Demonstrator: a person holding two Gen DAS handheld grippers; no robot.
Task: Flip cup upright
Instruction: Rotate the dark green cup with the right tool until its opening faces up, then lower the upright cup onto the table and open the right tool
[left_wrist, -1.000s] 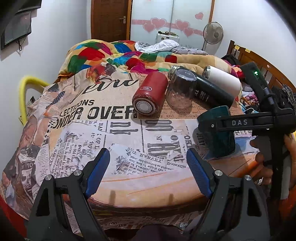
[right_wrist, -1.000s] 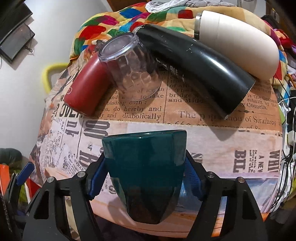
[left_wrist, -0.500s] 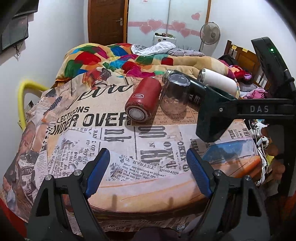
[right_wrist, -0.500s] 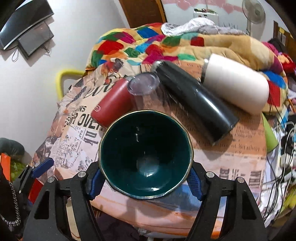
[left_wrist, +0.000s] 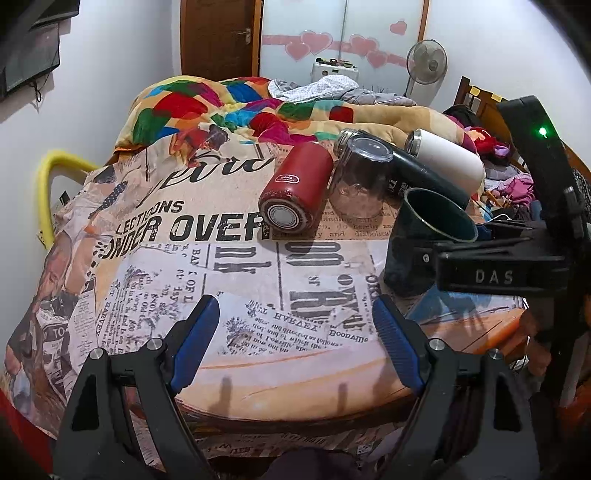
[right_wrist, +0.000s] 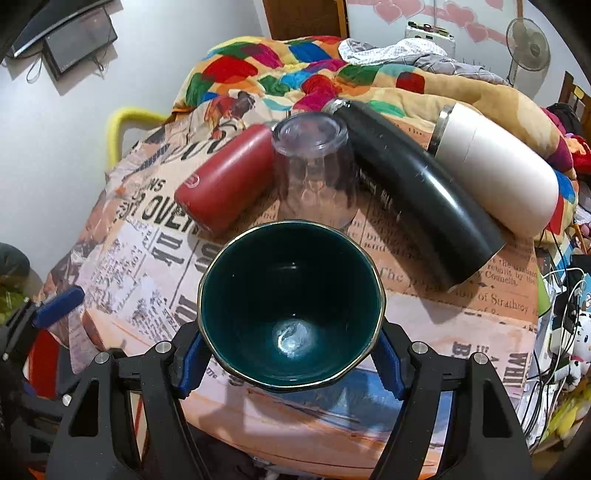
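Note:
A dark green cup (right_wrist: 291, 314) with a gold rim is held mouth up between the blue pads of my right gripper (right_wrist: 290, 354), which is shut on it. In the left wrist view the cup (left_wrist: 417, 243) stands upright with its base at or just above the newspaper-print table cover, at the right. My left gripper (left_wrist: 295, 343) is open and empty over the front edge of the table, left of the cup.
Behind the cup lie a red flask (left_wrist: 295, 192), an upside-down clear glass (left_wrist: 360, 177), a black bottle (right_wrist: 413, 188) and a white tumbler (right_wrist: 495, 173). A colourful blanket (left_wrist: 229, 107) is heaped at the back. Cables and clutter (right_wrist: 561, 317) sit off the right edge.
My right gripper has turned the green cup from upside down to mouth up and lowered it toward the table. The left gripper has stayed open in place.

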